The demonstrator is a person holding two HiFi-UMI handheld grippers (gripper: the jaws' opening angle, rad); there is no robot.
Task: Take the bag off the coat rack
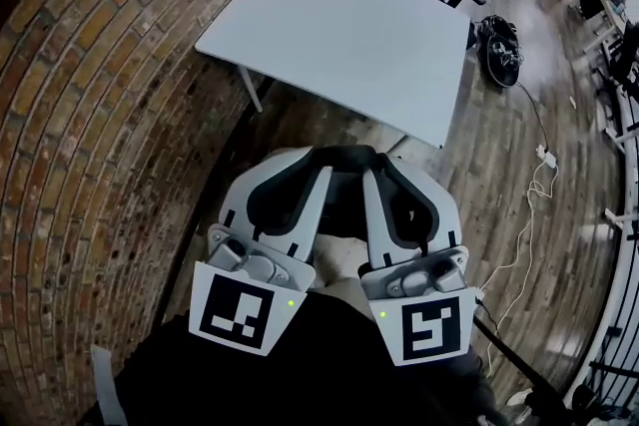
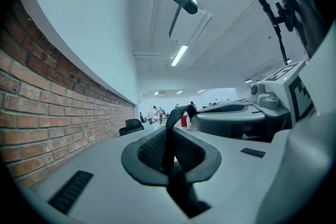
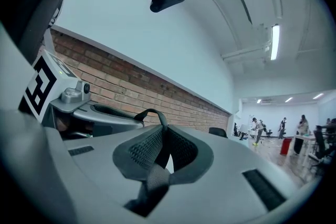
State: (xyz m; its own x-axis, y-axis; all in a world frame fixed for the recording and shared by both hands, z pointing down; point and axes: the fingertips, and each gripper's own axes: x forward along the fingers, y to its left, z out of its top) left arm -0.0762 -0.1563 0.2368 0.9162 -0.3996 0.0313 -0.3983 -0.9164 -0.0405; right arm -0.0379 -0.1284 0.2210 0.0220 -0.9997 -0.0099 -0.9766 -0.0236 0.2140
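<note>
Brightly and evenly lit from ceiling strip lamps [image 2: 179, 55], cool in tone. Flat brightness on the bench [image 1: 344, 40] top, faint shadow beneath. Heavily bowed at the edges, black in the corners. Washed out and soft far down the room.

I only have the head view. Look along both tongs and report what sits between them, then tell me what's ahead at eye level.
Observer: In the left gripper view the left tongs have their tips together, with nothing between them.
Operator: Now the right one.
Observer: The right gripper view shows the same. The right tongs meet at the tips and are empty.
Operator: Report any bag or coat rack ahead.
Observer: Neither gripper view shows a bag or a coat rack. Ahead there are only people standing far down the room, under a ceiling strip light.
</note>
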